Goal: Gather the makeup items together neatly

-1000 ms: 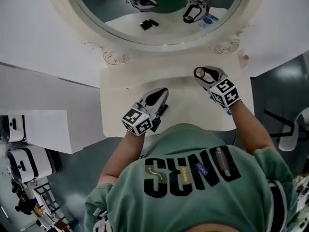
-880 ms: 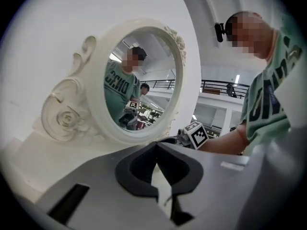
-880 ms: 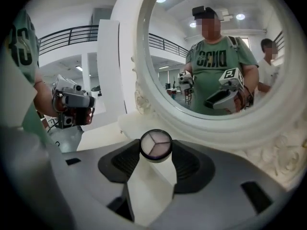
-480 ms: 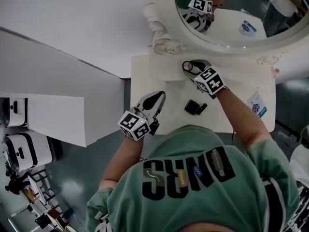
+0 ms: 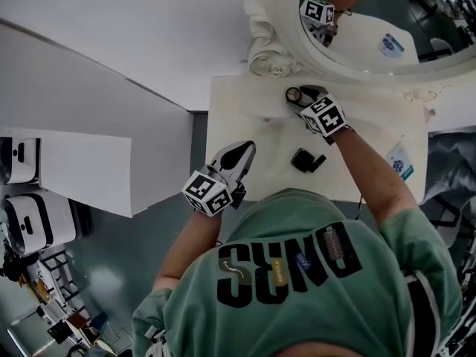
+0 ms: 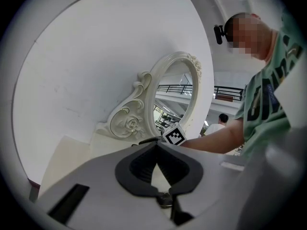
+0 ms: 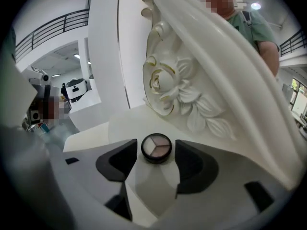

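Note:
A round black eyeshadow compact (image 7: pixel 156 147) lies on the cream dressing table (image 5: pixel 245 117) at the foot of the mirror frame. My right gripper (image 7: pixel 156 143) points down at it; its jaws have just been opening and stand open, with the compact (image 5: pixel 294 94) between the tips and a thin gap on each side. In the head view the right gripper (image 5: pixel 306 95) is at the back of the table. A small black case (image 5: pixel 306 160) lies nearer the person. My left gripper (image 5: pixel 244 149) hovers level over the table's front left, shut and empty (image 6: pixel 156 145).
An ornate oval mirror (image 5: pixel 357 69) with a carved rose scroll (image 5: pixel 268 58) stands along the back of the table. A blue and white packet (image 5: pixel 399 161) lies at the right end. White machines (image 5: pixel 33 233) stand on the floor to the left.
Both grippers have shifted left along the table. The right gripper has come down to the round compact by the mirror's foot and its jaws are wider. The left stays shut.

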`<action>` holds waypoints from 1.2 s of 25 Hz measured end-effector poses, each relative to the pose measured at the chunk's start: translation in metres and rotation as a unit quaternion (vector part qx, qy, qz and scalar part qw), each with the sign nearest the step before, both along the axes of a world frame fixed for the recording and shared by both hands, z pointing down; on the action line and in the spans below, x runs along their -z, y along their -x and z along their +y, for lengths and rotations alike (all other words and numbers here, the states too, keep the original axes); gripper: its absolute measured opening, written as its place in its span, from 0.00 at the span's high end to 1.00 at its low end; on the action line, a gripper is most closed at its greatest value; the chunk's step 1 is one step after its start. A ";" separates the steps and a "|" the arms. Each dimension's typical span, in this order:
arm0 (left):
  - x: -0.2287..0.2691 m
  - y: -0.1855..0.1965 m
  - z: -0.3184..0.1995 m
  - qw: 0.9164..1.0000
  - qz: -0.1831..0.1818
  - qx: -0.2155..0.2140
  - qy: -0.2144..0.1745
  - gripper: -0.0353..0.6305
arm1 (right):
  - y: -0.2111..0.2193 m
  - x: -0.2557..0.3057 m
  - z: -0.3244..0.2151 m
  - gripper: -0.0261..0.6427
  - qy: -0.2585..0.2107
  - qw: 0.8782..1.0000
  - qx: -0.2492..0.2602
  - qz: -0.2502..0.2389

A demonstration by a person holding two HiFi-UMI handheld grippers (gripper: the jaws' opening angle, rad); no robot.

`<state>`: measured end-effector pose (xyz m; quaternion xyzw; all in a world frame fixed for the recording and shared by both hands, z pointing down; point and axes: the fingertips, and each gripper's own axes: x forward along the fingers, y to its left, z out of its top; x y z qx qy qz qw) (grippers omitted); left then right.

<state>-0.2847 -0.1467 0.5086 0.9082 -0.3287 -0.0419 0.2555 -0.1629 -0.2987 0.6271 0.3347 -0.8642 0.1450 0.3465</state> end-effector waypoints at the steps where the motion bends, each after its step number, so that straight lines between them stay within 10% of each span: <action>1: 0.002 -0.003 0.000 1.000 0.002 -0.001 -0.001 0.95 | -0.002 0.009 0.000 0.60 -0.010 1.000 0.002 -0.007; 9: -0.001 -0.047 0.007 0.999 -0.006 -0.046 0.000 0.95 | -0.063 0.075 0.062 0.60 -0.040 0.996 -0.024 -0.082; 15: -0.054 -0.100 0.018 0.988 -0.090 -0.114 0.053 0.95 | -0.147 0.066 0.117 0.60 -0.016 0.991 -0.097 -0.092; 18: -0.092 -0.122 0.027 0.975 -0.150 -0.134 0.093 0.90 | -0.181 0.062 0.136 0.60 -0.008 0.987 -0.129 -0.092; 23: -0.154 -0.153 0.044 0.942 -0.257 -0.146 0.157 0.52 | -0.228 0.057 0.152 0.60 -0.006 0.984 -0.152 -0.097; 30: -0.210 -0.171 0.057 0.905 -0.355 -0.123 0.198 0.45 | -0.279 0.053 0.163 0.60 0.001 0.985 -0.140 -0.100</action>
